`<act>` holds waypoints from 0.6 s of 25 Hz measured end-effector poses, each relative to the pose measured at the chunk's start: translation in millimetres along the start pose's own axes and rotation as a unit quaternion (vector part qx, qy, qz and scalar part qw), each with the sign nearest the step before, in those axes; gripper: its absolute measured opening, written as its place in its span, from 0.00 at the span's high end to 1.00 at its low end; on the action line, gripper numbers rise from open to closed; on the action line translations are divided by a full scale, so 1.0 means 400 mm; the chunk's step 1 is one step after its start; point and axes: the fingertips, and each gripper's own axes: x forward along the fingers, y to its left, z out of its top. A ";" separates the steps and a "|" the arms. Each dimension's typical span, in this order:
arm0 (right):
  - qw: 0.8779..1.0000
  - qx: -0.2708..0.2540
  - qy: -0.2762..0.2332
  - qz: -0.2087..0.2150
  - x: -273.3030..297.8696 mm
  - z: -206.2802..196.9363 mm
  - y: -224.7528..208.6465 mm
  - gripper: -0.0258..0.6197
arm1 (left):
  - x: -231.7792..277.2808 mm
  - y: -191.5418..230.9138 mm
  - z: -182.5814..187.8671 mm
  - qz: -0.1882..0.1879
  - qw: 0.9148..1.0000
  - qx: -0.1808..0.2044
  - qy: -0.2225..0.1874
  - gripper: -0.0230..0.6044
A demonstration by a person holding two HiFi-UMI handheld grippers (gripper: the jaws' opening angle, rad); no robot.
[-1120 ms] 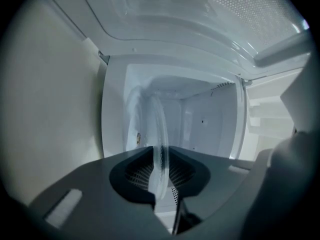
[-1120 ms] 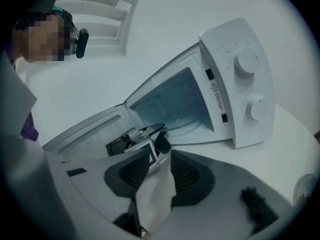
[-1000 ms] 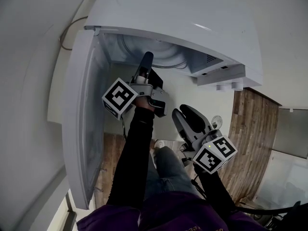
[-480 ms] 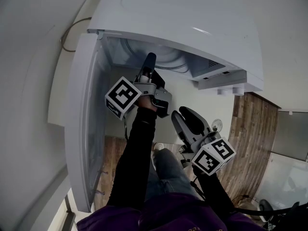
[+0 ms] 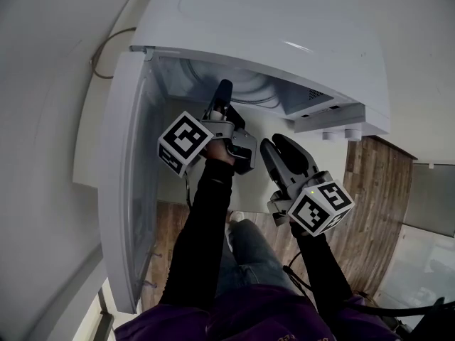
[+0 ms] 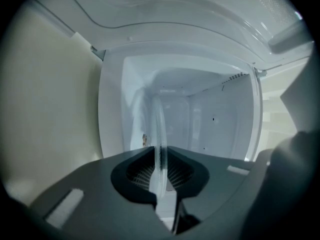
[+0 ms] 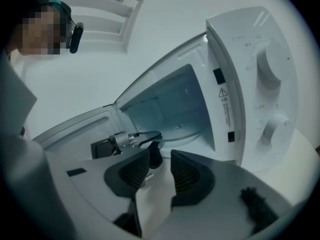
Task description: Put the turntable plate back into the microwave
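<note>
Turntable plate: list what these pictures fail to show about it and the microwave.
Plate outline: left gripper view gives only its edge, between the left gripper's jaws, which have just been closing; head view, the microwave's top covers most.
Cavity floor beneath: every view, covered by that top, those jaws or the plate.
Dial markings: right gripper view, too small.

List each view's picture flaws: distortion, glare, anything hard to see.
Head view: the wide-angle lens bows the microwave; dim overall. Left gripper view: the clear glass plate barely shows against the pale microwave walls; corners black. Right gripper view: dials warped near the edge.
</note>
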 end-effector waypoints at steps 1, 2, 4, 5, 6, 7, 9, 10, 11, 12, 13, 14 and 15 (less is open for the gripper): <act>1.000 0.002 -0.001 0.000 0.013 0.004 -0.008 0.75 | 0.000 0.000 0.001 0.000 1.000 0.000 0.000 0.89; 1.000 0.003 -0.002 -0.001 0.026 0.007 -0.016 0.75 | 0.000 0.000 0.001 0.001 1.000 -0.001 0.000 0.89; 1.000 -0.001 0.000 -0.007 0.053 0.012 -0.030 0.75 | 0.001 0.001 0.001 0.003 1.000 -0.002 -0.001 0.89; 1.000 -0.006 0.003 -0.011 0.067 0.014 -0.036 0.75 | 0.001 0.001 0.000 0.005 1.000 -0.002 -0.001 0.89; 1.000 -0.008 0.006 -0.013 0.081 0.013 -0.040 0.75 | 0.001 0.002 0.001 0.007 1.000 -0.001 -0.001 0.89; 1.000 -0.007 0.009 -0.015 0.096 0.011 -0.043 0.75 | 0.001 0.002 0.001 0.008 1.000 0.000 0.000 0.89; 1.000 0.000 0.015 -0.016 0.122 0.003 -0.047 0.75 | 0.000 0.002 0.002 0.010 1.000 0.001 0.001 0.89; 1.000 0.000 0.018 -0.018 0.133 0.000 -0.050 0.75 | 0.000 0.003 0.001 0.011 1.000 0.000 0.001 0.89; 1.000 -0.001 0.021 -0.019 0.142 -0.001 -0.053 0.75 | 0.000 0.004 0.000 0.012 1.000 -0.001 0.002 0.89; 1.000 -0.001 0.023 -0.020 0.151 -0.001 -0.055 0.75 | 0.001 0.004 -0.001 0.015 1.000 -0.003 0.003 0.89; 1.000 0.004 0.024 -0.020 0.161 0.000 -0.056 0.76 | 0.001 0.005 -0.002 0.017 1.000 -0.005 0.003 0.89; 0.999 0.010 0.024 -0.019 0.171 0.000 -0.056 0.78 | 0.001 0.005 -0.001 0.019 1.000 -0.007 0.003 0.90; 0.999 0.015 0.024 -0.018 0.180 0.000 -0.056 0.82 | 0.001 0.006 -0.001 0.022 1.000 -0.008 0.003 0.90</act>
